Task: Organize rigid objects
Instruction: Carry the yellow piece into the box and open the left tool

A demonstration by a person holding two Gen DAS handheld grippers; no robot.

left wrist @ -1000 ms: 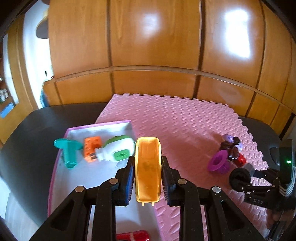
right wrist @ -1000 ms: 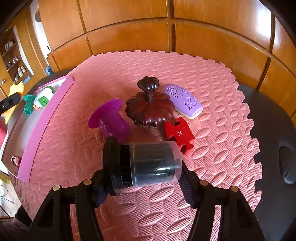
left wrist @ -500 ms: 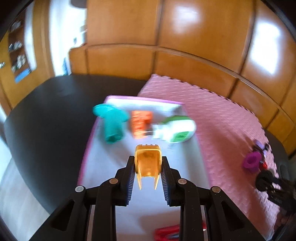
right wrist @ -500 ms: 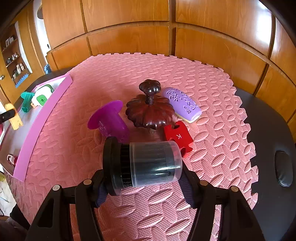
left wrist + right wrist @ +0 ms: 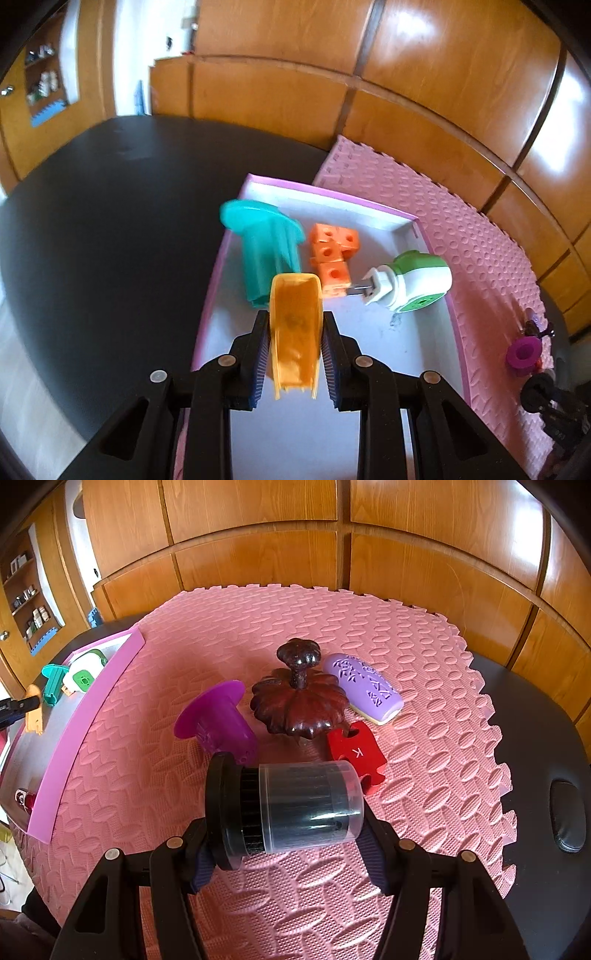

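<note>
I held the orange piece [image 5: 294, 328] clamped in the left gripper [image 5: 294, 354] over the tray [image 5: 402, 347] — release next; right gripper [image 5: 286, 845] gripped the black canister [image 5: 288, 808] — tray at ten o'clock.

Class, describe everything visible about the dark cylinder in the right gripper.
The cylinder is a clear, plastic-looking tube with dark contents, a ribbed black band and a wide black cap at its left end. It lies sideways, clamped end to end by the right gripper, above the pink mat, just in front of the purple funnel and red piece.
</note>
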